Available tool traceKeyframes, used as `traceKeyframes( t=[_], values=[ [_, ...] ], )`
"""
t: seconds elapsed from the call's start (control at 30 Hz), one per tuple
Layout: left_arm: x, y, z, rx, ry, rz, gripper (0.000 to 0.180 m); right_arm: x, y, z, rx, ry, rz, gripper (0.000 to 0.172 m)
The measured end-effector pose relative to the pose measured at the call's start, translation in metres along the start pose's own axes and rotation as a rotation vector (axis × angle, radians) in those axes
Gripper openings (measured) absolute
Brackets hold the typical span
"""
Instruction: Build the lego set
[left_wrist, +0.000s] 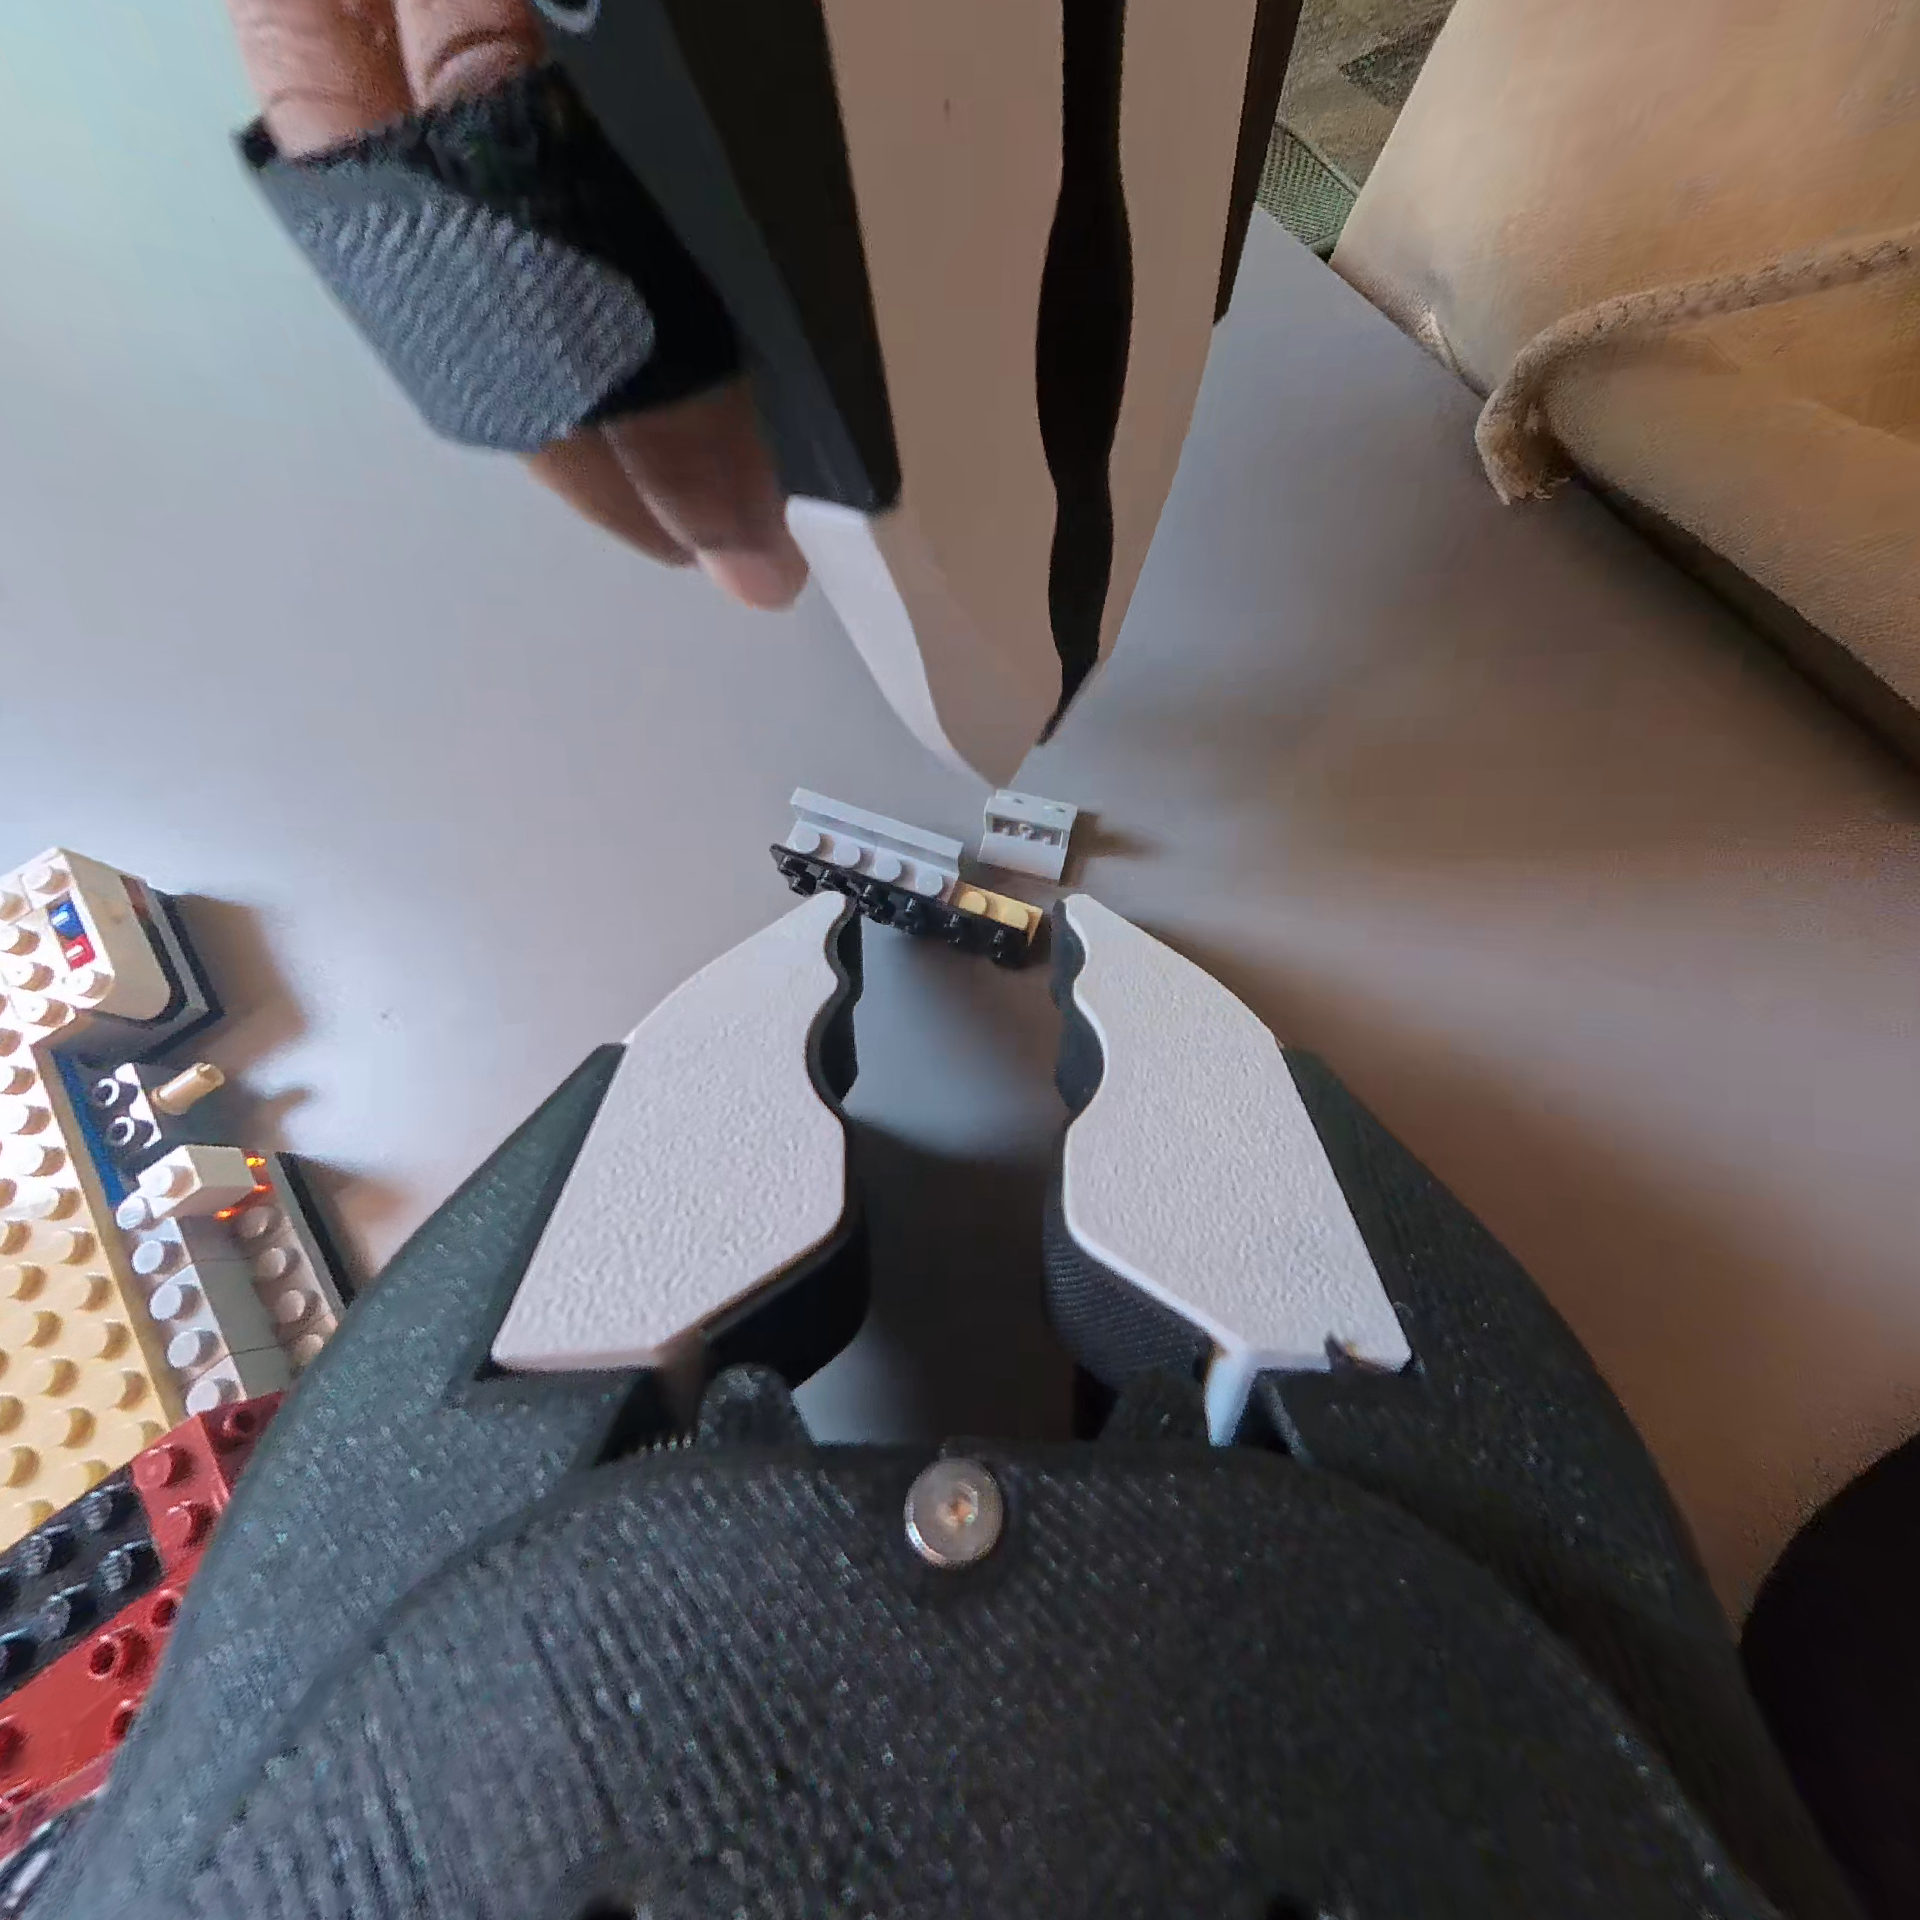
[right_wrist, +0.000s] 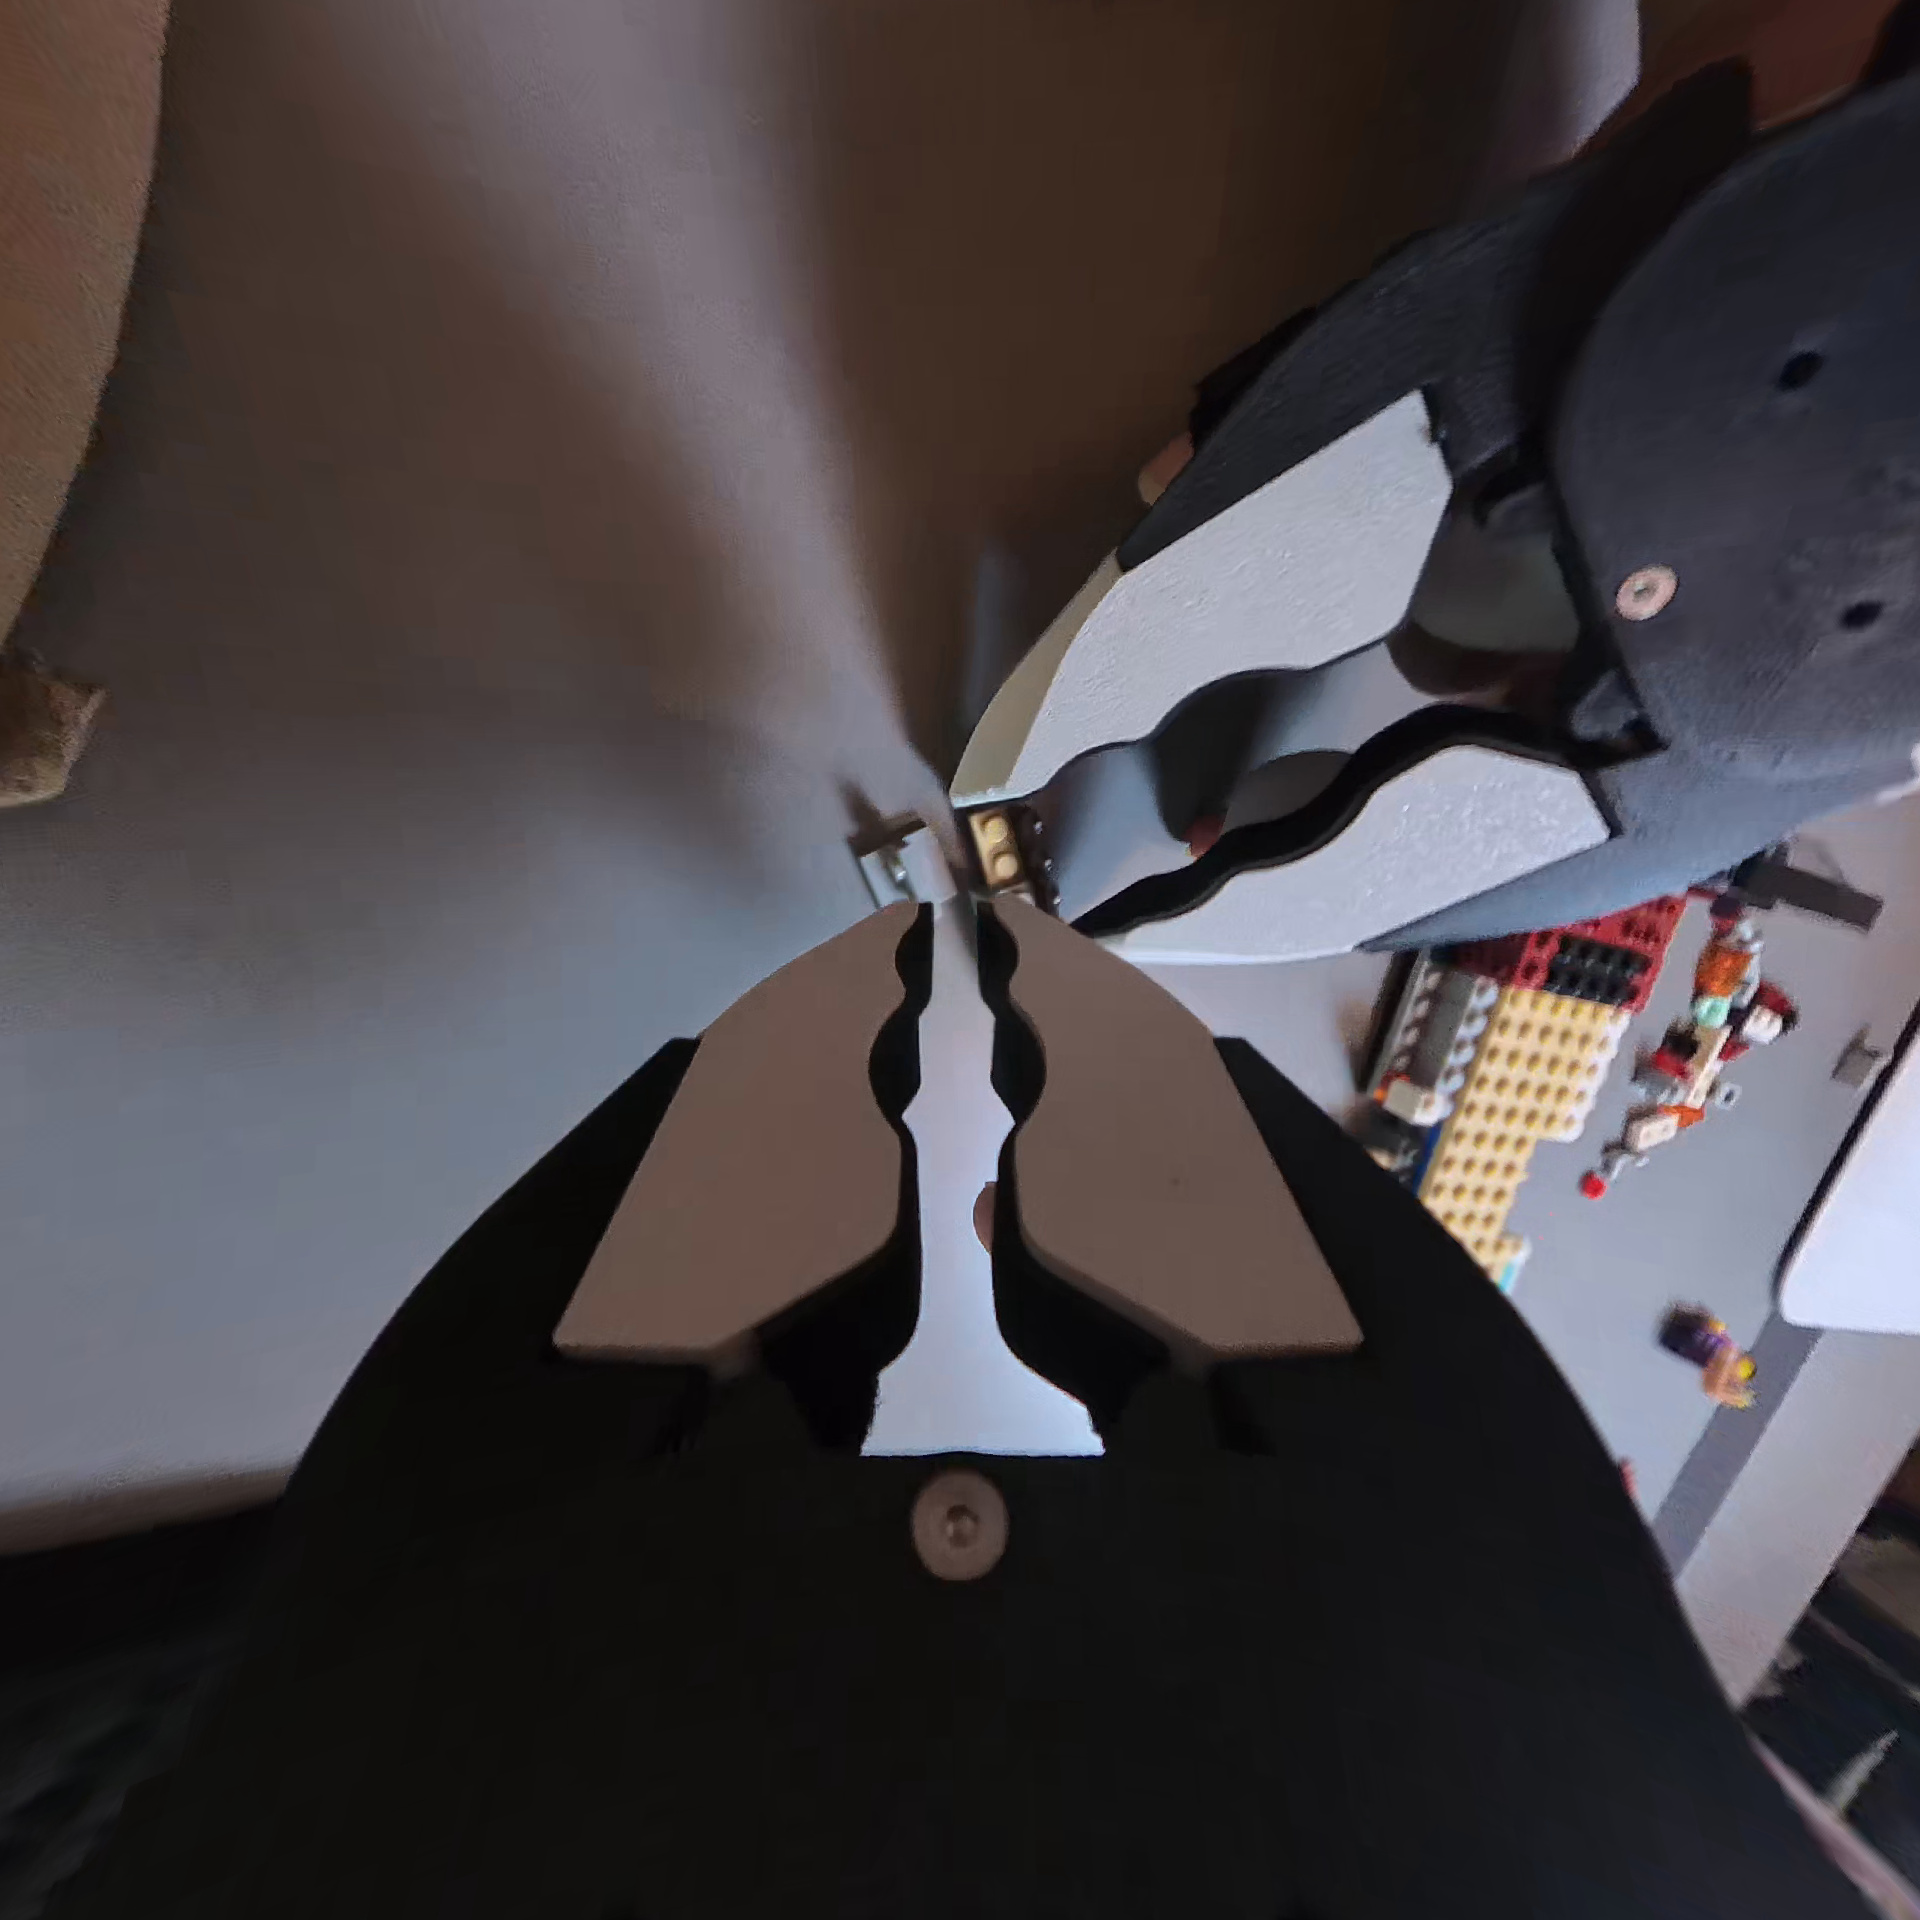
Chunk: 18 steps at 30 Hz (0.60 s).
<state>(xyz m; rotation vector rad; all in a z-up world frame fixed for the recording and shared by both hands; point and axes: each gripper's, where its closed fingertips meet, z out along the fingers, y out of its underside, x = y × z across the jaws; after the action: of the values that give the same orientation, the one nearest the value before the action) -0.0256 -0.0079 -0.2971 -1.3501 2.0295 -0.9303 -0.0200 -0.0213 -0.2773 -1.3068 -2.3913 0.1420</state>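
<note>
left gripper (left_wrist: 951, 920) spread, fingertips flanking black studded plastic plate (left_wrist: 914, 914) carrying grey stepped bricks (left_wrist: 873, 854) and tan brick (left_wrist: 1000, 906); pads apart from plate, nothing gripped. right gripper (left_wrist: 1013, 774) nearly pressed together, bare, tips just above loose small grey brick (left_wrist: 1029, 840) at 1 o'clock of plate. tan-and-red studded brick build (left_wrist: 94, 1299) at 8 o'clock on grey tabletop (left_wrist: 416, 675).
</note>
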Motion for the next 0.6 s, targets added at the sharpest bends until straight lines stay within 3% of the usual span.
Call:
traceKeyframes(
  t=[0.3, 0.43, 0.6],
  values=[
    [-0.007, -0.013, 0.017, -0.013, -0.008, 0.043, 0.033, -0.028, 0.012, -0.001, 0.055, 0.139, 0.238, 0.007],
    [-0.016, -0.014, 0.005, 0.004, -0.064, 0.035, 0.036, -0.019, 0.029, -0.017, 0.100, 0.202, 0.319, 0.008],
    [-0.016, -0.016, -0.020, 0.022, -0.183, -0.075, 0.038, 0.001, 0.056, -0.010, 0.146, 0.054, 0.372, 0.037]
  ],
)
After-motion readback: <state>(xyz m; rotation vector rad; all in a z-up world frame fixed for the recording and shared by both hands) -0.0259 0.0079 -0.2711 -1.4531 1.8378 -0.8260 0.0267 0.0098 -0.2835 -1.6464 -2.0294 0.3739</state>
